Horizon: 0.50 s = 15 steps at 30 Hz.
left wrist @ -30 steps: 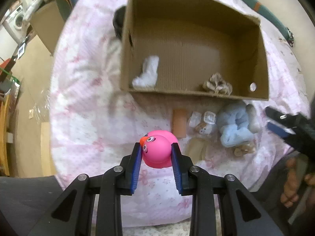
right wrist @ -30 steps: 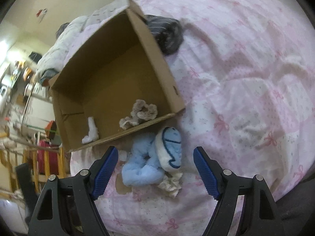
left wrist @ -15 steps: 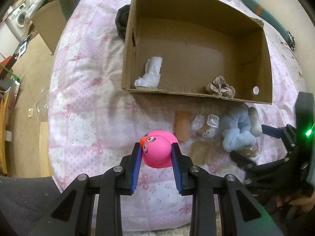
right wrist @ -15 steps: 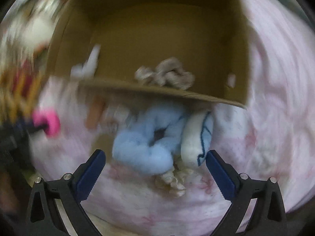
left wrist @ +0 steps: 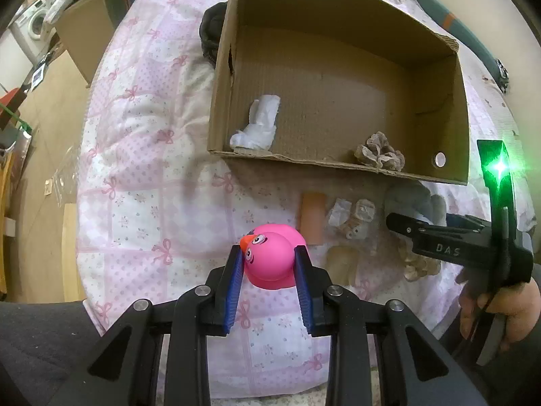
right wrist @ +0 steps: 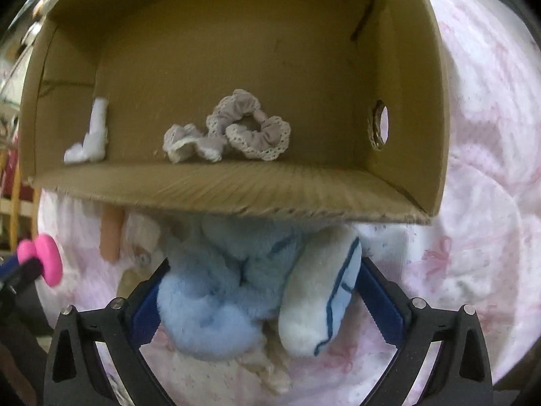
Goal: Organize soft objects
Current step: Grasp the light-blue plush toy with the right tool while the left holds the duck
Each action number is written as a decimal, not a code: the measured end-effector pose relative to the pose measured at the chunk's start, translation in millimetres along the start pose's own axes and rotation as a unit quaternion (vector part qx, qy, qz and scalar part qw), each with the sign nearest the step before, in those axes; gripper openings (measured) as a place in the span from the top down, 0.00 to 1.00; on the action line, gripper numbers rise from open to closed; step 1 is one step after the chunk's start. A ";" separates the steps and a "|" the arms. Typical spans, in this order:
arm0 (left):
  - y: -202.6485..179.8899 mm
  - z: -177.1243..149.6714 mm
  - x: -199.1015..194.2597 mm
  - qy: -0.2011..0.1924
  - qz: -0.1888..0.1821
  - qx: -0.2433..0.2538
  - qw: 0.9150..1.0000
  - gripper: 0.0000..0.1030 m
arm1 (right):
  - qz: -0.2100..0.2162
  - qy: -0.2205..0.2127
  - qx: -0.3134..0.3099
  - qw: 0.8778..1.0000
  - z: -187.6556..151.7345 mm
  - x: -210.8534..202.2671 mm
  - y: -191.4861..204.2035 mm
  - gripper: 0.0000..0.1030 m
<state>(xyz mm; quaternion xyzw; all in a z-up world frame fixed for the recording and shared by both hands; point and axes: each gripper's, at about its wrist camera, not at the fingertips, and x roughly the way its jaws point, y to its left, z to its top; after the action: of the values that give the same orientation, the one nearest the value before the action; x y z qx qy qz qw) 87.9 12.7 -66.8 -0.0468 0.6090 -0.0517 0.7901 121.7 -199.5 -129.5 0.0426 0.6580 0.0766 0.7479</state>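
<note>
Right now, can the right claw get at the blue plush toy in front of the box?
Probably yes. The right claw is open, its jaws already straddling the blue plush toy, with nothing between them. The box edge sits just beyond, not blocking.

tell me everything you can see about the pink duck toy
The pink duck toy looks like smooth, glossy rubber or vinyl, with a rounded head on a wider body, an orange beak and cartoon eyes facing left. The left gripper holds it by the head, blue pads pressed on both sides, over the pink patterned quilt in front of the cardboard box.
</note>
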 end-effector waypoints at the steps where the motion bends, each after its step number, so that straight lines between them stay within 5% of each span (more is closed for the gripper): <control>1: 0.2 0.2 0.0 0.000 0.000 0.000 1.000 0.74 | 0.004 -0.002 -0.002 1.000 0.8 -0.2 0.4 0.10; 4: 2.0 0.6 1.4 0.001 0.003 -0.002 1.000 0.74 | -0.006 -0.007 -0.026 1.000 2.9 -2.8 2.2 0.27; 6: 3.2 0.6 1.9 0.001 0.005 -0.004 1.000 0.74 | -0.007 -0.010 -0.036 0.999 -0.5 -5.7 6.2 0.48; 11: 2.7 -2.0 -0.3 -0.006 0.013 -0.002 1.000 0.74 | 0.011 -0.033 -0.048 0.998 -14.9 -23.8 20.6 0.64; 15: 2.6 -3.5 -1.3 -0.010 0.016 -0.002 1.000 0.74 | 0.043 -0.061 -0.050 0.996 -20.3 -53.9 33.3 0.65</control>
<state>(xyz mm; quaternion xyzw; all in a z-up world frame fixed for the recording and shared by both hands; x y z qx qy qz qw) 84.2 15.4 -66.8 -0.0395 0.6021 -0.0371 0.7965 93.1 -176.6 -74.0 0.0382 0.6044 0.1392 0.7835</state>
